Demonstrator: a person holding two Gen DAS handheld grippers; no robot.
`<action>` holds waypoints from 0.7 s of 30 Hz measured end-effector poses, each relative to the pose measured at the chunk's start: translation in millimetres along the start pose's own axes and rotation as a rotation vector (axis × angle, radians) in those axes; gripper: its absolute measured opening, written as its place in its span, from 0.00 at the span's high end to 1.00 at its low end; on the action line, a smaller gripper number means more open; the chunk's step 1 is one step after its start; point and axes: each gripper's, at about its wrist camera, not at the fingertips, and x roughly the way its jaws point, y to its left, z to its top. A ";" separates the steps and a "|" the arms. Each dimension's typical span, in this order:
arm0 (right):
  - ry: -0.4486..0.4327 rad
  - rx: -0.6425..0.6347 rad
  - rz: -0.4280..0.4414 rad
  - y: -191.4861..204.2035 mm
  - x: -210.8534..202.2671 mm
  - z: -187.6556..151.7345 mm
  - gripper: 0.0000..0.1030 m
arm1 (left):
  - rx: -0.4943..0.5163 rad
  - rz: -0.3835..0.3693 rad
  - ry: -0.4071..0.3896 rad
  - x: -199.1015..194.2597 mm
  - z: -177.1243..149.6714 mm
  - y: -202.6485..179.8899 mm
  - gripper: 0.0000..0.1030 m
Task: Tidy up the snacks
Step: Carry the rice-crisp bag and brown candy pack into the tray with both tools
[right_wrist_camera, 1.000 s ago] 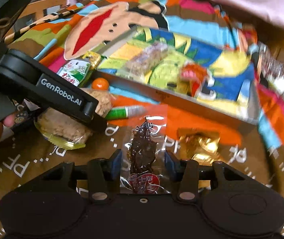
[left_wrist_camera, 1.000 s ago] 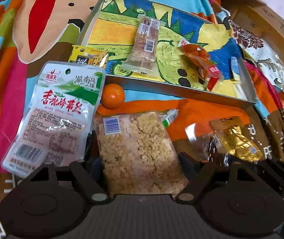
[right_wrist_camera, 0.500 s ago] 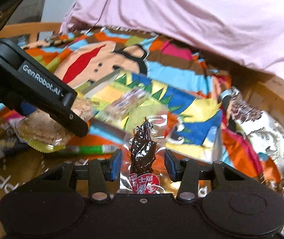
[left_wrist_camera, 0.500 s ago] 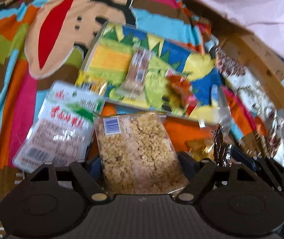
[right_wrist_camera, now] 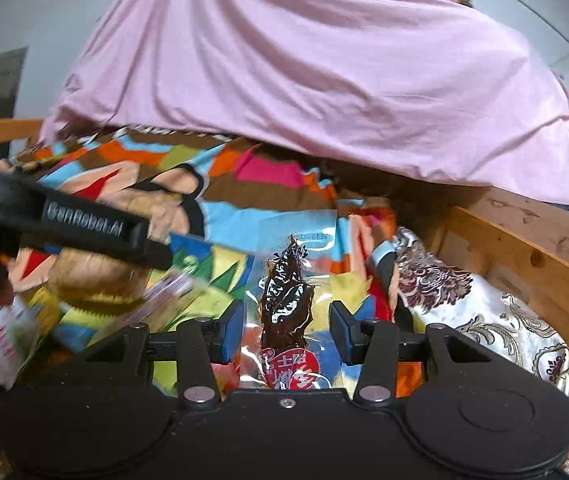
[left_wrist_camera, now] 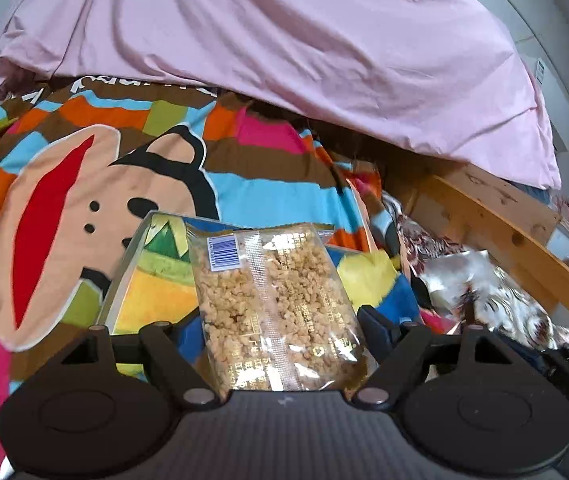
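left gripper clamped on a clear crumb pack, pack standing up between the fingers, raised over the tray just beyond the tips. right gripper pinching a clear packet of dark dried snack, upright between its fingers. left of them, the other gripper, blurred. pink sheet beyond both.

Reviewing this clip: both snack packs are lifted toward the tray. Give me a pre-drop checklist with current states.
1. Left hand-held gripper closed on the puffed-grain pack: ok.
2. Right hand-held gripper closed on the dark jerky pack: ok.
3. Dinosaur-print tray lies ahead of the left pack: ok.
4. Free spot in the tray for both packs: cannot tell, the packs hide it.
5. The two hand-held grippers apart: ok.
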 end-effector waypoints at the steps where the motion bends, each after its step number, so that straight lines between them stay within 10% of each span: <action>1: -0.002 0.014 -0.010 -3.6 7.2 1.1 0.54 | 0.002 -0.001 -0.005 9.0 1.1 0.2 0.21; 21: 0.196 0.221 -0.049 -29.4 98.2 -26.2 0.54 | 0.142 0.038 0.139 94.3 -21.3 -0.6 0.21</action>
